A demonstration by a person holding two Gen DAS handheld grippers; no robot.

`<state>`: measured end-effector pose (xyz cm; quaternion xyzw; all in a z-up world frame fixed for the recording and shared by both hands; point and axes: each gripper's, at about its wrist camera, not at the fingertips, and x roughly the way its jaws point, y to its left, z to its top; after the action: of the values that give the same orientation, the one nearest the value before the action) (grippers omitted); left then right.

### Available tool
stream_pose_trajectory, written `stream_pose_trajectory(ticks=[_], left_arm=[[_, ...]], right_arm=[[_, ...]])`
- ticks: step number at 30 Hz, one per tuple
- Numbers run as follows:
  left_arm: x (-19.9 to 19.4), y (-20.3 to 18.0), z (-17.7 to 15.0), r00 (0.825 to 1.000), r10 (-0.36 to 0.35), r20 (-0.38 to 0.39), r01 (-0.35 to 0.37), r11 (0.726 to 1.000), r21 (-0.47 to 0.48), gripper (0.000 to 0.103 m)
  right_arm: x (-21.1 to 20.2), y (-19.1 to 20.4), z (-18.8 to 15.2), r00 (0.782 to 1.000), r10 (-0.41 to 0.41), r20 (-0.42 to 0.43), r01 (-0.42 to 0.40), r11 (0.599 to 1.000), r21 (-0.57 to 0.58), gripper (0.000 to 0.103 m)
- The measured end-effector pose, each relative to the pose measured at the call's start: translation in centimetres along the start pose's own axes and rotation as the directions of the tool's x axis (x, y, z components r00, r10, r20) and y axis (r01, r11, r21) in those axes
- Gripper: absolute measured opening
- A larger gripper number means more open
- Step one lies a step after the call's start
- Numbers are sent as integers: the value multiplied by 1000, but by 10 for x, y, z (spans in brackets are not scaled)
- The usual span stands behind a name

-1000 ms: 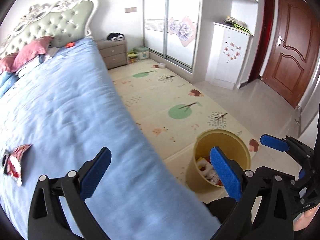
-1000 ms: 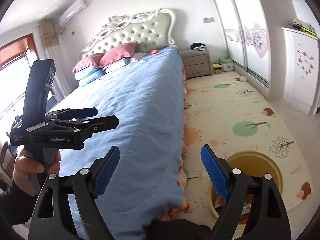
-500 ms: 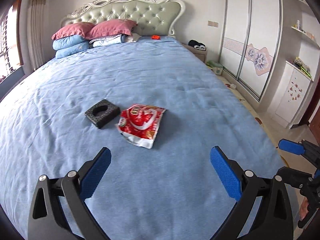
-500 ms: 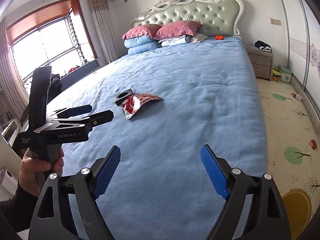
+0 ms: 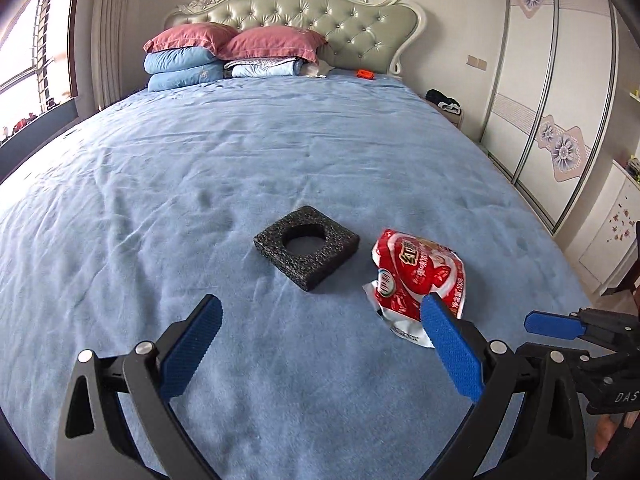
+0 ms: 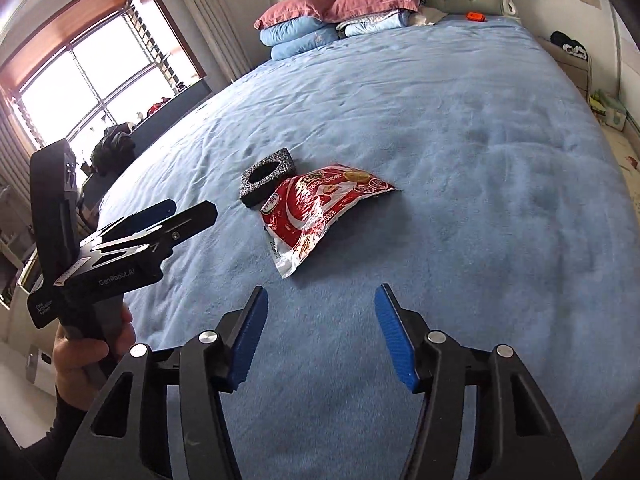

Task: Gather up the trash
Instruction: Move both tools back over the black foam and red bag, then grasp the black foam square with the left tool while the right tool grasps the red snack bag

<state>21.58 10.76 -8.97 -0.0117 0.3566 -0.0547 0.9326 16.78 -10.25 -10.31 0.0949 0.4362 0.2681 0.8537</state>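
Note:
A crumpled red snack bag (image 5: 418, 276) (image 6: 316, 208) lies on the blue bedspread (image 5: 280, 152), beside a black foam square with a round hole (image 5: 306, 246) (image 6: 266, 176). My left gripper (image 5: 320, 312) hovers open just short of both, its right fingertip overlapping the bag's near edge in the picture; nothing sits between its pads. In the right wrist view the left gripper (image 6: 184, 212) shows at the left, held by a hand. My right gripper (image 6: 322, 300) is short of the bag, its jaws closing with only bedspread between them.
Pink and blue pillows (image 5: 224, 56) are stacked against the tufted headboard (image 5: 296, 12). A small orange object (image 5: 366, 75) lies near them. A sliding wardrobe (image 5: 560, 92) stands to the right, a window (image 6: 92, 76) to the left, and a nightstand (image 6: 568, 56) beside the bed.
Both views swung from the yellow bin and floor mat onto the bed. The bag and foam square came closer. The right gripper's jaws have narrowed.

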Motion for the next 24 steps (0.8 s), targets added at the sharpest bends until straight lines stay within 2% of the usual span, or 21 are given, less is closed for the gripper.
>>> stream_pose_trajectory(ticks=[5, 13, 14, 16, 17, 22, 24], left_arm=[[13, 18, 10, 1000, -4, -10, 4, 999, -32, 99], [32, 22, 7, 999, -29, -36, 28, 999, -36, 99], [35, 23, 7, 999, -27, -40, 25, 999, -36, 99], [41, 24, 8, 998, -24, -54, 22, 999, -30, 99], [43, 25, 9, 998, -20, -59, 18, 999, -26, 99], [54, 25, 16, 998, -25, -49, 26, 1000, 19, 99], [60, 25, 19, 997, -54, -59, 55, 998, 20, 99]], right_arm=[[25, -27, 14, 994, 99, -34, -92, 983, 161, 50], [50, -37, 37, 973, 229, -27, -213, 938, 275, 50], [52, -38, 40, 971, 238, -22, -222, 934, 281, 47], [57, -39, 43, 965, 260, -14, -245, 926, 286, 24], [60, -40, 44, 959, 283, -9, -268, 918, 293, 8], [49, -36, 40, 952, 302, 52, -305, 923, 235, 2], [40, -33, 42, 957, 281, 71, -289, 935, 204, 2]])
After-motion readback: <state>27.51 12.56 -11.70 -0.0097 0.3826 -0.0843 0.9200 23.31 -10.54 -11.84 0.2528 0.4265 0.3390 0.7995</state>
